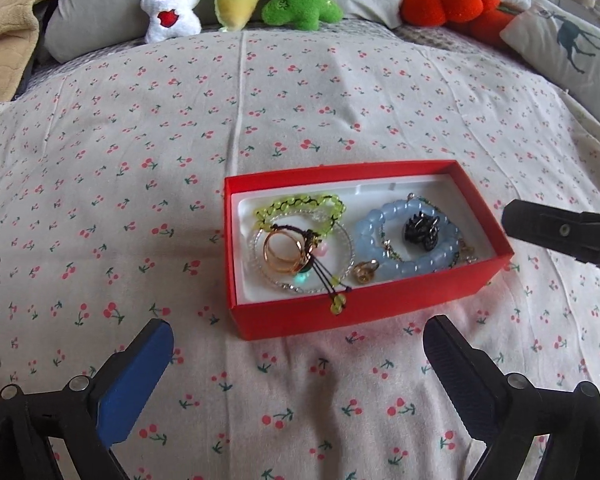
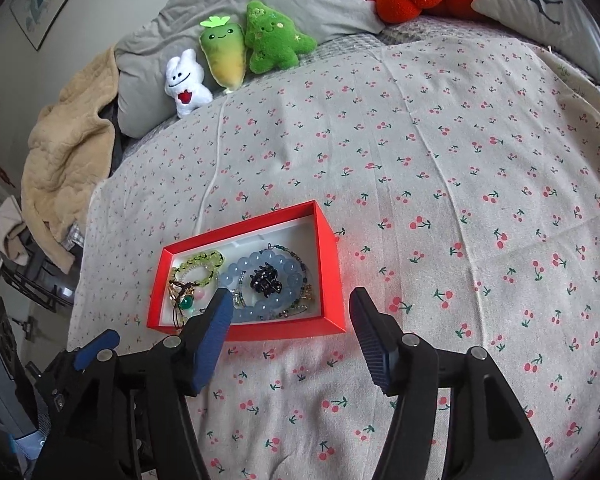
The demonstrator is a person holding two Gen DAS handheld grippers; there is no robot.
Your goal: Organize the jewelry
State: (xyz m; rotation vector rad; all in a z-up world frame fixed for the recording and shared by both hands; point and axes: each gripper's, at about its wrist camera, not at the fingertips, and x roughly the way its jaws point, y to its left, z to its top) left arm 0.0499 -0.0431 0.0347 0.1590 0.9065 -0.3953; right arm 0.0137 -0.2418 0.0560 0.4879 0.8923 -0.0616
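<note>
In the left wrist view, a shallow red cardboard box with a white liner (image 1: 364, 312) is seen on the cherry-print bedspread (image 1: 140, 160), just ahead of the left gripper (image 1: 298, 364), whose jaws are spread wide with nothing between them. Inside the box, toward its left end, a yellow-green beaded bracelet (image 1: 300, 204), a clear thin bangle (image 1: 340, 264) and gold-coloured rings (image 1: 284, 254) are piled together; toward its right end a pale blue beaded bracelet (image 1: 412, 268) is laid around a small black claw hair clip (image 1: 422, 232). A knotted cord with yellow-green beads (image 1: 338, 304) is draped over the box's near wall. All of it is judged light; the beaded loops are likely limp and smooth, best pinched across a single strand, while the rings are stiff and apt to slip. The box is probably easily crushed and is best taken by a wall. In the right wrist view, the same box is seen just beyond the right gripper (image 2: 292, 300), whose jaws are parted and empty, its left pad overlapping the box's near edge in the picture. No brand, label or legible writing can be made out in either view.
</note>
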